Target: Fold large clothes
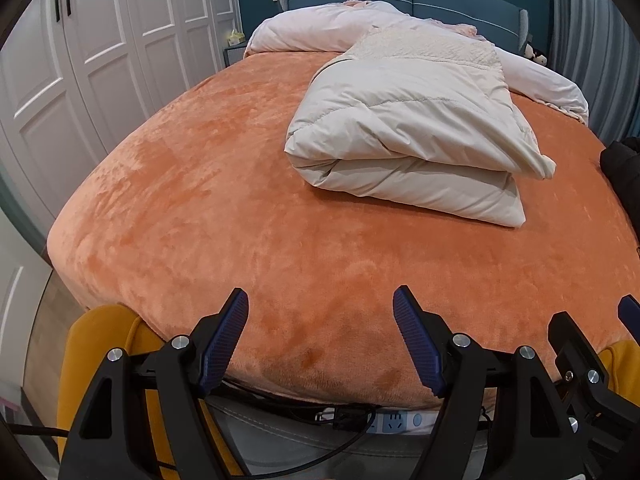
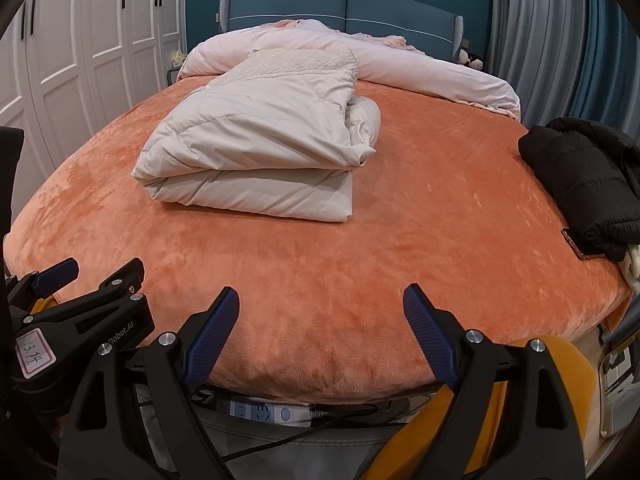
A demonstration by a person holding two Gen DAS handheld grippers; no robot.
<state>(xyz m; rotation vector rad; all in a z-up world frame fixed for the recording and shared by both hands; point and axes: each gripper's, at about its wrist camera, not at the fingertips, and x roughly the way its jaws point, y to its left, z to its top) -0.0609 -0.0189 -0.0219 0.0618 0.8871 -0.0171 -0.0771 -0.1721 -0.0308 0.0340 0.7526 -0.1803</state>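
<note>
A cream padded coat (image 1: 412,128) (image 2: 256,144) lies folded in a thick bundle on the orange bed cover (image 1: 208,184) (image 2: 440,216), toward the far half. My left gripper (image 1: 320,304) is open and empty above the bed's near edge, well short of the coat. My right gripper (image 2: 320,300) is open and empty beside it, at the same near edge. The left gripper also shows at the left of the right wrist view (image 2: 96,276). A black puffer jacket (image 2: 588,180) lies crumpled at the bed's right edge.
A pale pink duvet (image 2: 400,68) is rolled along the blue headboard (image 2: 344,8). A phone (image 2: 580,246) lies by the black jacket. White wardrobe doors (image 1: 80,56) stand on the left, grey curtains (image 2: 528,32) on the right. A power strip (image 2: 264,406) and cables lie below the bed's foot.
</note>
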